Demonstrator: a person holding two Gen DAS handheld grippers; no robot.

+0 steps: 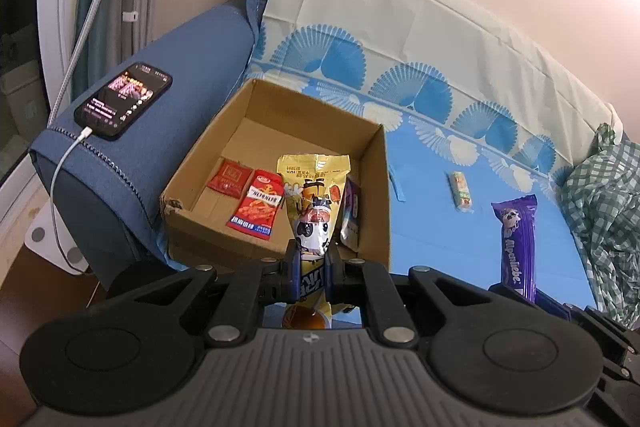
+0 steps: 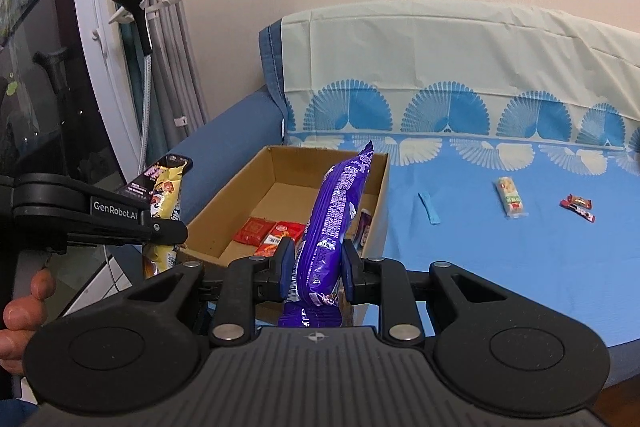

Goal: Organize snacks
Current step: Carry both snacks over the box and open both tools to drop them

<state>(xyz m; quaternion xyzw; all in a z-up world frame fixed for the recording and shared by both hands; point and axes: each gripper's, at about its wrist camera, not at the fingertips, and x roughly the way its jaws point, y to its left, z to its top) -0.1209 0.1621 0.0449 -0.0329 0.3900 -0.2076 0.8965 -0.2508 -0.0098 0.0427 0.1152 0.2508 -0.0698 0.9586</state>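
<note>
An open cardboard box [image 1: 376, 187] [image 2: 382, 187] sits on the blue sofa cover by the armrest. Inside lie a dark red sachet [image 1: 230, 175], a red chilli snack packet [image 1: 258, 205] and a purple-edged packet [image 1: 352, 215] against the right wall. My left gripper [image 1: 311, 263] is shut on a yellow snack bag with a cow picture [image 1: 314, 199], held upright just over the box's near wall; the same gripper [image 2: 160, 223] and bag [image 2: 166, 195] show at the left of the right wrist view. My right gripper [image 2: 316, 267] is shut on a long purple candy bag [image 2: 338, 211] [image 1: 518, 247], right of the box.
A phone [image 1: 124, 101] on a charging cable lies on the blue armrest [image 1: 192, 67]. On the cover lie a pale green snack bar [image 2: 510, 197] [image 1: 460, 191], a blue strip [image 2: 429, 207] and small red wrapped sweets [image 2: 578, 207]. A green checked cloth [image 1: 600, 211] is bunched at the right.
</note>
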